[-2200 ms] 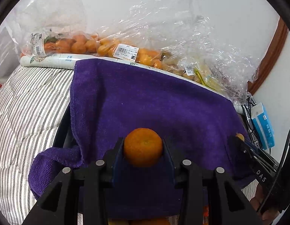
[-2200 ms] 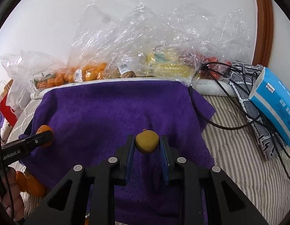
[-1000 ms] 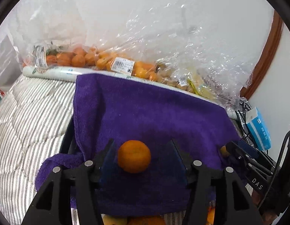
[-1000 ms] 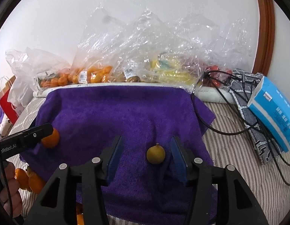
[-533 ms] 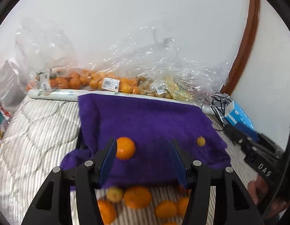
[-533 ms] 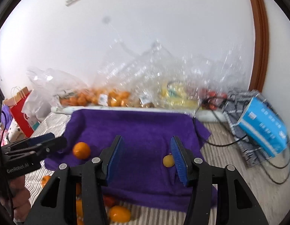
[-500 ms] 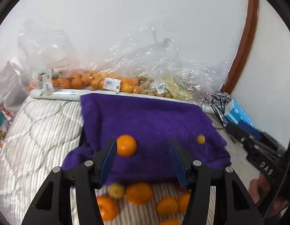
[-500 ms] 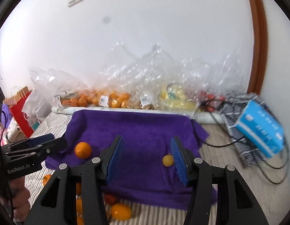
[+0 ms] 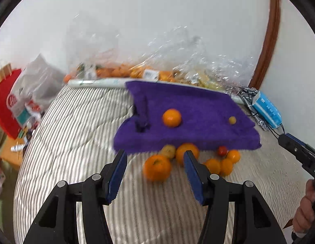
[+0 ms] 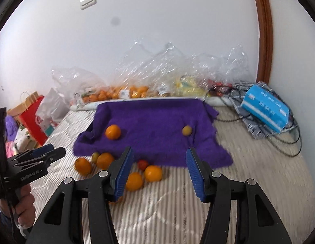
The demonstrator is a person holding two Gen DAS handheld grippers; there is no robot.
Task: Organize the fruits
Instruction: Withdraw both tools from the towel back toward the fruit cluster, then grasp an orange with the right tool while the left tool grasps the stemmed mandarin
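Sorting looks to be between picks: two fruits lie on the purple towel (image 9: pixel 198 105) and neither gripper carries anything. In the left wrist view the left gripper (image 9: pixel 155 174) stands released, its blue pads spread wide at lower centre, with nothing between them but striped bedding (image 9: pixel 76 142). The right gripper (image 10: pixel 159 170) in its own view is likewise spread and empty. On the towel, an orange (image 9: pixel 171 117) sits left of centre and a small yellow fruit (image 9: pixel 232 120) sits toward the right, the two well apart, which suggests a sort by kind, one spot for each. The unsorted pile (image 9: pixel 188 160) lies on the bedding just below the towel's near edge: several oranges, a pale yellowish fruit and a small red one (image 9: pixel 222 150), some touching. In the left view the largest loose orange (image 9: pixel 156 167) shows in the gap between the pads, though it lies beyond them. In my judgement the next move is to reach down to that pile, each gripper closing on one fruit, then carry it up to its matching spot on the towel. Round fruit on soft bedding may roll when nudged, so the pads should straddle a fruit squarely before they close. Motion blur hides finer detail of the pile.
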